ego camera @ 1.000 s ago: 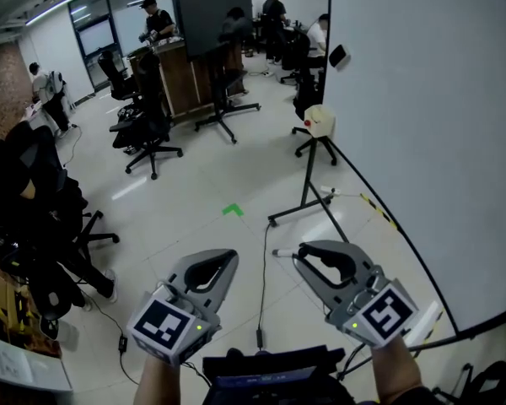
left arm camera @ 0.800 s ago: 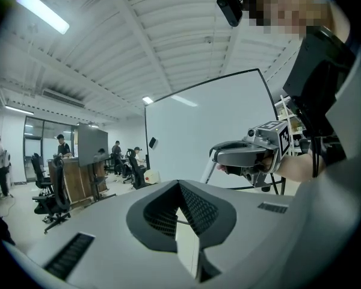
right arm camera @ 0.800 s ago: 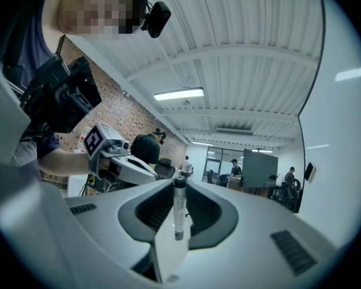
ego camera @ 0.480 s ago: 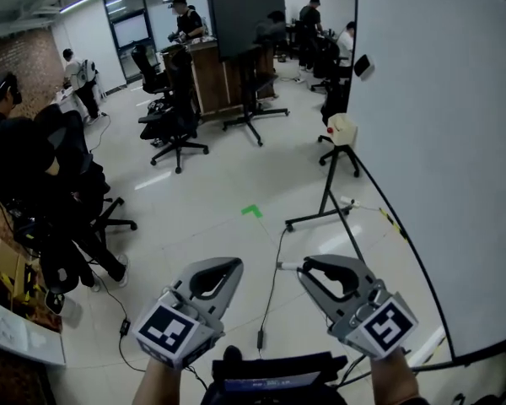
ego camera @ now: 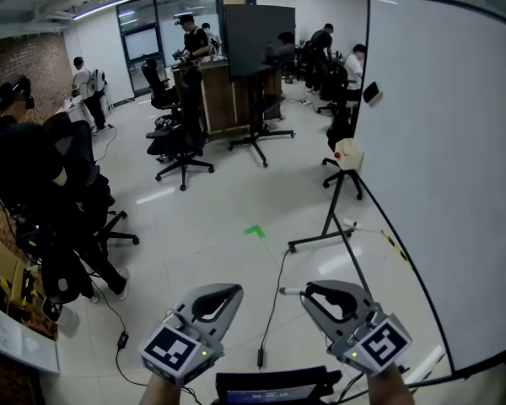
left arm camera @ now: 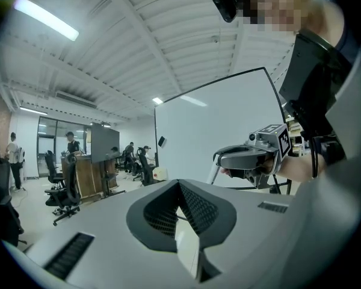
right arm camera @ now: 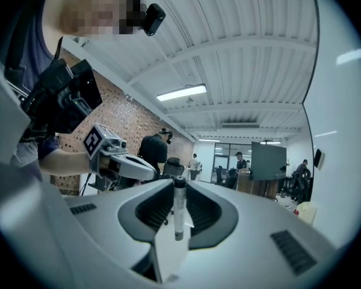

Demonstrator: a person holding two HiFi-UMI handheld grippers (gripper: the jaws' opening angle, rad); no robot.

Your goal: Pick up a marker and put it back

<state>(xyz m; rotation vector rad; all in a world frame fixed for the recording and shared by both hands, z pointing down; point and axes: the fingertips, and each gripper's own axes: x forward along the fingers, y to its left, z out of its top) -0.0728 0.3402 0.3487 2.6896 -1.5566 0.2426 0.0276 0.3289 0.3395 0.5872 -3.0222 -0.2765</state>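
The right gripper (ego camera: 314, 294) pinches the marker (right arm camera: 179, 208) between its jaws, up in the air above the floor. One end of the marker pokes out sideways past the jaws in the head view. The left gripper (ego camera: 223, 298) has its jaws pressed together with nothing in them. The marker looks light, hard and smooth (so it may slip or spin in a loose pinch). The middle of its round body seems the best place to hold it. The whiteboard (ego camera: 455, 184) stands near, on the right.
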